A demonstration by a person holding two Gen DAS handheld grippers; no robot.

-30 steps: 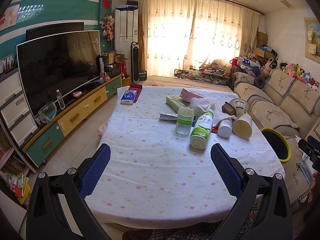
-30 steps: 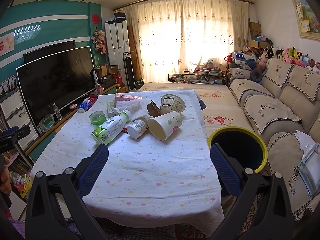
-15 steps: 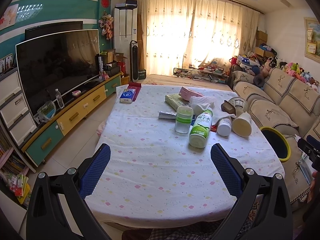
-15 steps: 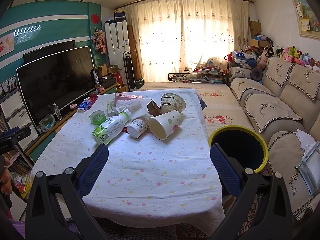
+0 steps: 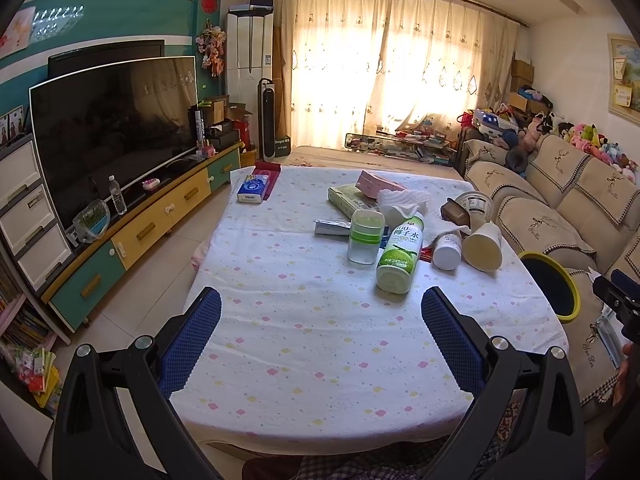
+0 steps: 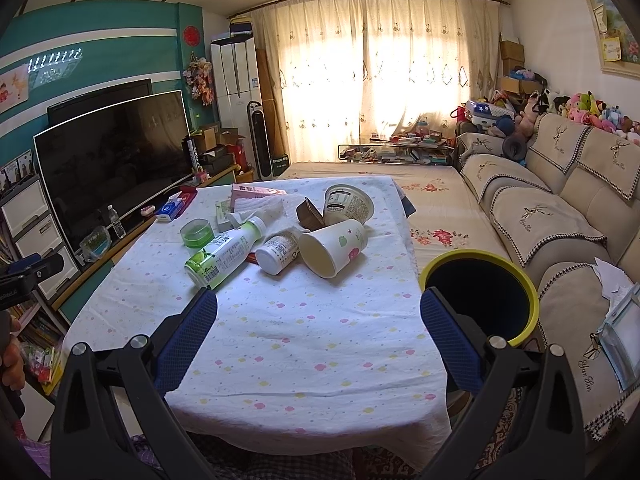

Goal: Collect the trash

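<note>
Both held above the near edge of the table [image 5: 320, 340], apart from everything: left gripper [image 5: 320, 320] spread wide and empty, right gripper [image 6: 318, 316] likewise spread, nothing between the pads. Trash clustered mid-table: green-labelled bottle [image 5: 400, 258] on its side, touching a small white bottle [image 6: 278, 252] and a tipped paper cup [image 6: 332, 246]. Yellow-rimmed bin [image 6: 480, 292] just beside the table's right edge, by the sofa [image 6: 560, 216]
</note>
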